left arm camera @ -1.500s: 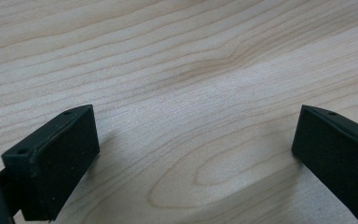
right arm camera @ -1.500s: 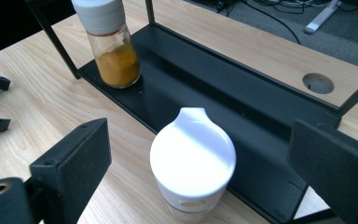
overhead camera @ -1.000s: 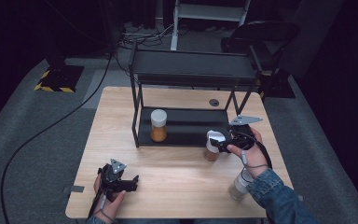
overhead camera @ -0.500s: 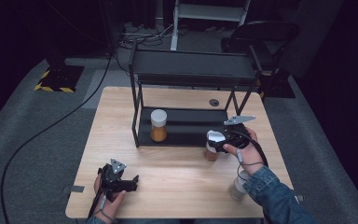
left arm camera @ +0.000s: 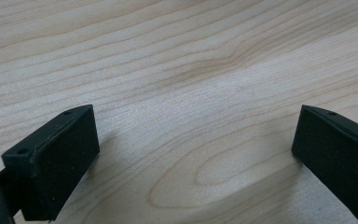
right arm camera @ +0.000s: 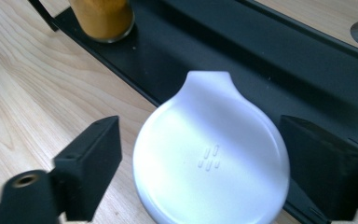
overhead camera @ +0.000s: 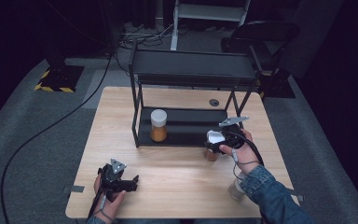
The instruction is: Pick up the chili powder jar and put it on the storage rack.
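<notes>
Straddling the white-lidded jar [right arm camera: 212, 156] at lower centre, the right hand-held gripper [right arm camera: 200, 163] has just been closing, pads not yet touching; the left hand-held gripper [left arm camera: 191, 158] gapes wide over bare table [left arm camera: 177, 60].

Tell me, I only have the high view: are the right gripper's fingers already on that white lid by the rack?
Observer: Not fully. In the right gripper view the right gripper straddles the white lid. Its fingers have just been closing, yet wood shows between the lid and the finger at that view's left.
Operator: And the other side?
Observer: That finger looks level with the lid's edge; I cannot tell whether it presses.
Operator: Is the left gripper carrying anything?
Observer: No. In the left gripper view the left gripper has its fingers wide apart, with just the bare table between them.
</notes>
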`<state>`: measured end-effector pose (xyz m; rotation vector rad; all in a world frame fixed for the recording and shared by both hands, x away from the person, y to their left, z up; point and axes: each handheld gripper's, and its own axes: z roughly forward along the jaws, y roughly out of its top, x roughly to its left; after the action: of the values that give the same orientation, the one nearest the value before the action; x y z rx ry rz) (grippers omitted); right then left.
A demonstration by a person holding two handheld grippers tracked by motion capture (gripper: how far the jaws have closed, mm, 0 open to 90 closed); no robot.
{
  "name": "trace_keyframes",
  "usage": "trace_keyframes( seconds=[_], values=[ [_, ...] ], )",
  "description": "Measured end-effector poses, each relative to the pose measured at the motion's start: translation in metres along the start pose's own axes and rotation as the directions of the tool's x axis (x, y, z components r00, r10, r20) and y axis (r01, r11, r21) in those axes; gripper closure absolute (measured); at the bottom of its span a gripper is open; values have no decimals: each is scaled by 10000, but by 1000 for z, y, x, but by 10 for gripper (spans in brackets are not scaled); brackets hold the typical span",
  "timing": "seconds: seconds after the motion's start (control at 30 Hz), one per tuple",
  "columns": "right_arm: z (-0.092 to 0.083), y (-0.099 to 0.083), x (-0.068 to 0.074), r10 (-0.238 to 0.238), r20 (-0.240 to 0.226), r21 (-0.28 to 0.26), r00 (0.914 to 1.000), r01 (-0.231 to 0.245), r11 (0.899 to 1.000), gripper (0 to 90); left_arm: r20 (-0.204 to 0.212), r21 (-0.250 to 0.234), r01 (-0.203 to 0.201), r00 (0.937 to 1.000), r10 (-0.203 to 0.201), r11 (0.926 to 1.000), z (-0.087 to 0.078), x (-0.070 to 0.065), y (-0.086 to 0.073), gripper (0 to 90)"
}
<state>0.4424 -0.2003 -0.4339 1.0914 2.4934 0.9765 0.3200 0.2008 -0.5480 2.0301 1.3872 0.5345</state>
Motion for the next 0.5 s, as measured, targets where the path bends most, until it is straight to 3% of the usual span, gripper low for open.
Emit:
trace_keyframes(
  seconds=[0.27,0.5],
  values=[
    [6,-4,-2,-88,31,381,10000,87,9992,282,-1,11,-4,10000,4,10000,0,0,0,5],
    [4,-2,-1,-359,174,449,9992,350,9984,303,-5,4,0,10000,0,10000,0,0,0,5]
  ],
)
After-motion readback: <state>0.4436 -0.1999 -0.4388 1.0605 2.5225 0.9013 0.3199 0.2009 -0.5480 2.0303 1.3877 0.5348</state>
